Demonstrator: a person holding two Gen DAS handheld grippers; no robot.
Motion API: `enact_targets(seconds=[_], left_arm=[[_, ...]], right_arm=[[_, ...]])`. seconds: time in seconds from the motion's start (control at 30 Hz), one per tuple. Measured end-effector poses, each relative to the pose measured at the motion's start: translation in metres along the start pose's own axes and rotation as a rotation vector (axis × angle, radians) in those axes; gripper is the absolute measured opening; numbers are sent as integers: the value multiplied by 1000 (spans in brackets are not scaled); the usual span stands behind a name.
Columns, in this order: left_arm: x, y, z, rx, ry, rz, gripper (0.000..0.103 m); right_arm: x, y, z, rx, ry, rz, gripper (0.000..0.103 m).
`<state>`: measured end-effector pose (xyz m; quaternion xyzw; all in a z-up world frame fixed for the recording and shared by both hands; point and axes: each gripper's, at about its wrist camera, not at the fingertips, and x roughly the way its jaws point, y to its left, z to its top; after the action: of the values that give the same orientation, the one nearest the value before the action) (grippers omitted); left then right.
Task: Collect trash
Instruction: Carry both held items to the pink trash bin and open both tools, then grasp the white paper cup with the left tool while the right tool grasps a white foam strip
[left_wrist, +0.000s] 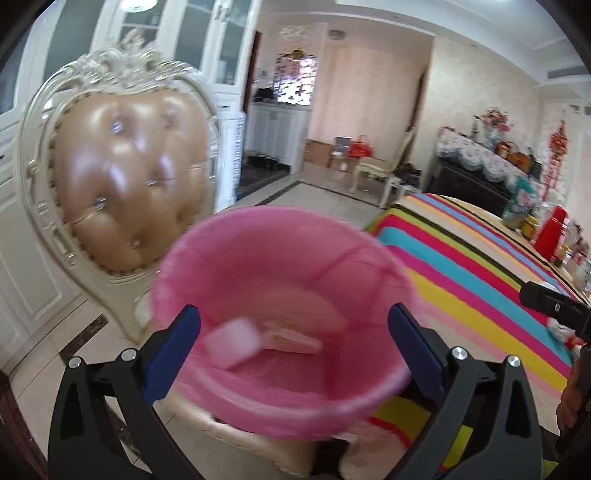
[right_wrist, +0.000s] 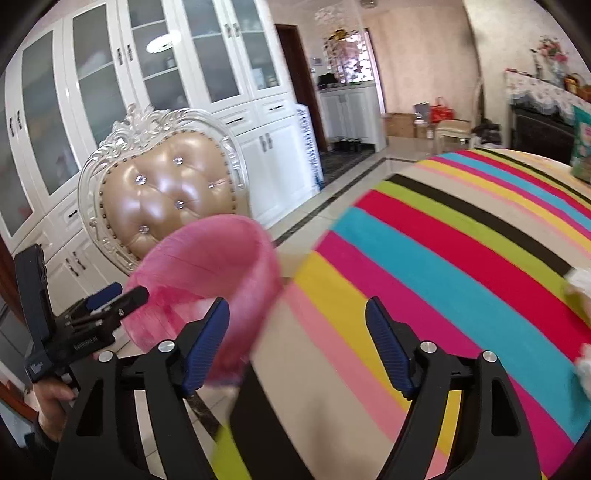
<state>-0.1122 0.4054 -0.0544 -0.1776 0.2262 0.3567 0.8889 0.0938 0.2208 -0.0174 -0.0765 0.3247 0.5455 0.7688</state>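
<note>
A pink bin (left_wrist: 288, 266) lined with a pink bag stands on a chair seat beside the table. My left gripper (left_wrist: 295, 339) hangs open just over its near rim, and its pads touch nothing. Inside the bin, a blurred pale scrap (left_wrist: 232, 341) shows beside an orange wrapper (left_wrist: 291, 334). My right gripper (right_wrist: 297, 343) is open and empty over the striped tablecloth's (right_wrist: 443, 258) left edge, with the pink bin (right_wrist: 214, 258) to its left. Crumpled white tissues (right_wrist: 580, 280) lie on the cloth at the far right.
The tufted beige chair (left_wrist: 125, 177) with a carved white frame stands behind the bin. White glass-door cabinets (right_wrist: 110, 74) line the wall. A red container (left_wrist: 550, 232) and packages crowd the table's far end. Tiled floor (left_wrist: 314, 195) runs toward a doorway.
</note>
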Motion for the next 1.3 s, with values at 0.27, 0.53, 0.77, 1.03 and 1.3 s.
enact_targets(seconds=[0.27,0.53,0.77,1.03,1.3], left_arm=[[-15,-101,-4,60,11,-268,98],[-15,-247,-33,210,148,-489,98],[-21,-371,-77,334,251,-643,98],[-24,-439,-110,427,311,-686,98],[-21,-463,-122,457,349,-665,98]], right_arm=[[-96,-80,-40,75,-64,-186,76],[-197,-170,-94,204,-115,-407,76],[-274,-253,-143,334,-132,-595,78],[-285,-293,-144,234,-70,-610,78],[-244,-289,-129,63,62,-579,60]])
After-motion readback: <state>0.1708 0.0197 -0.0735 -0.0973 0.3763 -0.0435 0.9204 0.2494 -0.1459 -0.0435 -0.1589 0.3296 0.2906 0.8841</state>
